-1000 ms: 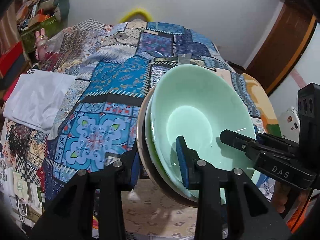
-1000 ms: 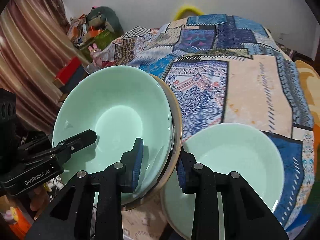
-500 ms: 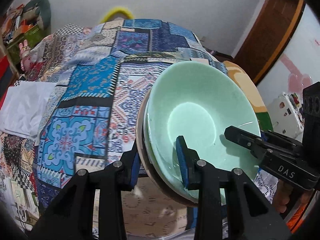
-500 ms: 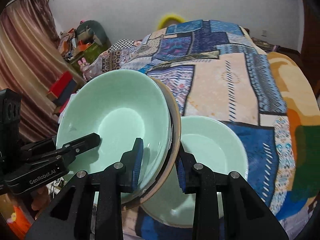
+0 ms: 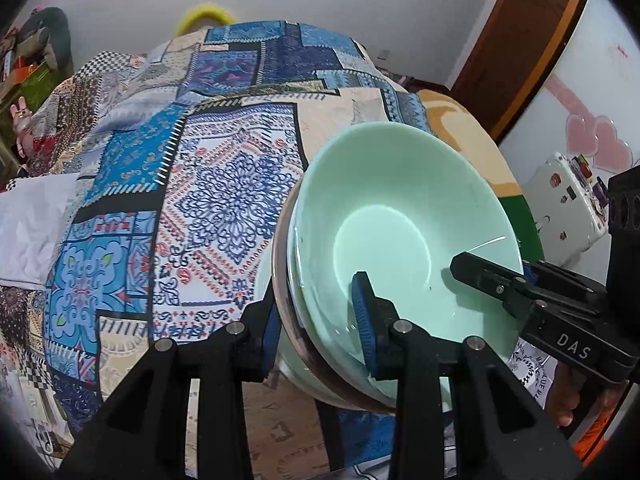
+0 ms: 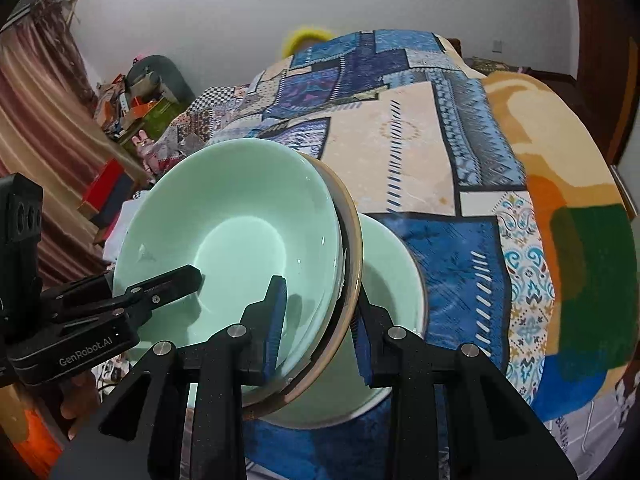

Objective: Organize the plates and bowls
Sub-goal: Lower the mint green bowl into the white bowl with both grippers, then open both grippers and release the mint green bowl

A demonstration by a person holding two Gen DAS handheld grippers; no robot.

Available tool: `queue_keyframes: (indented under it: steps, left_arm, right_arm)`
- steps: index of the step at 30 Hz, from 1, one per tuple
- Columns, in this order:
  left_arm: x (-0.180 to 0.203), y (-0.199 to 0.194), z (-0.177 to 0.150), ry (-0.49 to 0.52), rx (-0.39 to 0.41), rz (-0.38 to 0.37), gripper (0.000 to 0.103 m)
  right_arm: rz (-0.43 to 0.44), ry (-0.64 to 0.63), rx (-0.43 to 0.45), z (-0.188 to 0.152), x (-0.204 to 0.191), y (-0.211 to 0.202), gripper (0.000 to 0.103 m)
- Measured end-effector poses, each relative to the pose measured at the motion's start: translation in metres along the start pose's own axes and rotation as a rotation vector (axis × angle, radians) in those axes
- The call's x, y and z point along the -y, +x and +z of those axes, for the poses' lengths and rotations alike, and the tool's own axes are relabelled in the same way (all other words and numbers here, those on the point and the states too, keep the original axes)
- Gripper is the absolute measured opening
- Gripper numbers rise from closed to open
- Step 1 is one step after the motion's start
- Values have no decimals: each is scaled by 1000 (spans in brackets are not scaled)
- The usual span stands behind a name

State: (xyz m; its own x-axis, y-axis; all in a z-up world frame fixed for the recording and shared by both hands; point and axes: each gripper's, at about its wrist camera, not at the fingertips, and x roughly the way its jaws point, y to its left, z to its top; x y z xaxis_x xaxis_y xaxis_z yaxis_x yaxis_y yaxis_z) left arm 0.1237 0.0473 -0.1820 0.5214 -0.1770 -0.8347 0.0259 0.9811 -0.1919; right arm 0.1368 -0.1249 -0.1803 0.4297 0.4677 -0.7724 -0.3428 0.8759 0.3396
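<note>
Both the left gripper and right gripper, clamped on opposite rims of the stacked pale-green ceramic bowls, are now carrying them over the lone pale-green bowl on the patchwork quilt, readying to nest them.

Two tongs, one stack of nested green bowls, one separate green bowl, one patchwork blanket.

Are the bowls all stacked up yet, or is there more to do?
Nearly. Some dishes are already nested: a green bowl sits inside a brown-rimmed plate. Both claws, left and right, grip that stack by its rim, above a second green bowl lying on the patterned blanket. Still left: setting the stack down, probably into that bowl, and letting go.
</note>
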Motion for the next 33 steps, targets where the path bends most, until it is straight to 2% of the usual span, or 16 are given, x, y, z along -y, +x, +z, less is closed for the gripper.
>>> queue_keyframes:
  steps: [14, 25, 27, 29, 31, 33]
  left_arm:
    - [-2, 41, 0, -6, -70, 9, 34]
    - [-6, 42, -2, -20, -62, -18, 34]
    - [-6, 39, -4, -27, -54, -16, 37]
    - [-7, 34, -7, -34, -34, -1, 45]
    - [-6, 28, -9, -35, -16, 2, 54]
    - [-5, 18, -11, -31, 5, 6, 55]
  right_arm:
    - [7, 55, -60, -9, 20, 24, 28]
    - [0, 38, -61, -11, 19, 23, 32]
    - [-6, 34, -62, -10, 18, 22, 37]
    - [-20, 30, -51, -12, 18, 16, 51]
    - [-38, 15, -30, -13, 16, 8, 52]
    - [-51, 3, -15, -12, 14, 2, 52]
